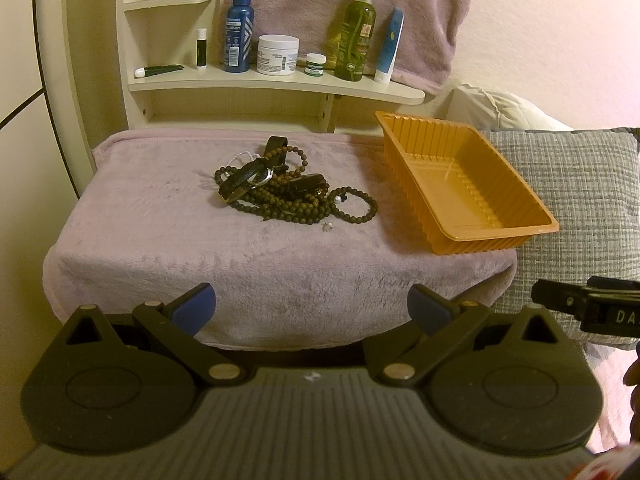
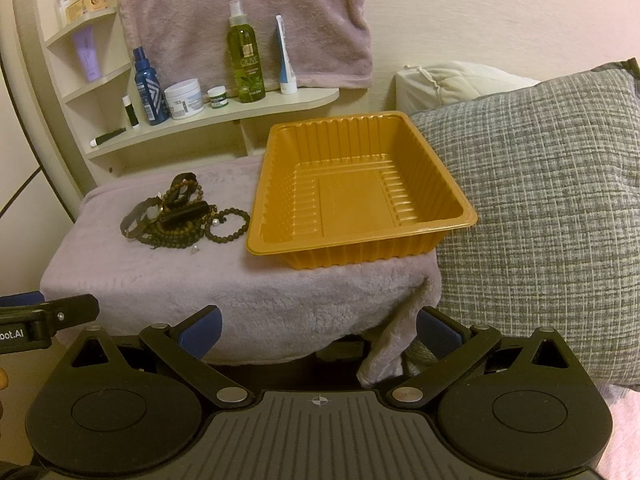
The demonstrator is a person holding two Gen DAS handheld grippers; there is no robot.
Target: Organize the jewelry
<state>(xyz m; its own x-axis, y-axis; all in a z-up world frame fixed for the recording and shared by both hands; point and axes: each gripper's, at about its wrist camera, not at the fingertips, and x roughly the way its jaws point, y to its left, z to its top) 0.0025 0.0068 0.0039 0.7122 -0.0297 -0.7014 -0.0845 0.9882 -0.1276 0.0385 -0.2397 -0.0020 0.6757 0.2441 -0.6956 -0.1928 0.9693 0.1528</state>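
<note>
A tangled pile of jewelry (image 1: 280,186), dark bead strands, a black-strapped watch and white pearls, lies on a mauve towel-covered stand (image 1: 160,240). It also shows in the right wrist view (image 2: 176,216). An empty orange ribbed plastic tray (image 1: 460,184) sits at the stand's right edge, and it also shows in the right wrist view (image 2: 352,196). A tiny silver piece (image 1: 327,229) lies alone in front of the pile. My left gripper (image 1: 311,312) is open and empty, short of the stand's front edge. My right gripper (image 2: 318,330) is open and empty, below the tray.
A shelf (image 1: 280,84) behind the stand holds bottles, jars and tubes. A mauve towel (image 2: 240,12) hangs on the wall. A grey woven pillow (image 2: 540,208) lies right of the tray. The towel's corner (image 2: 392,340) droops near my right gripper.
</note>
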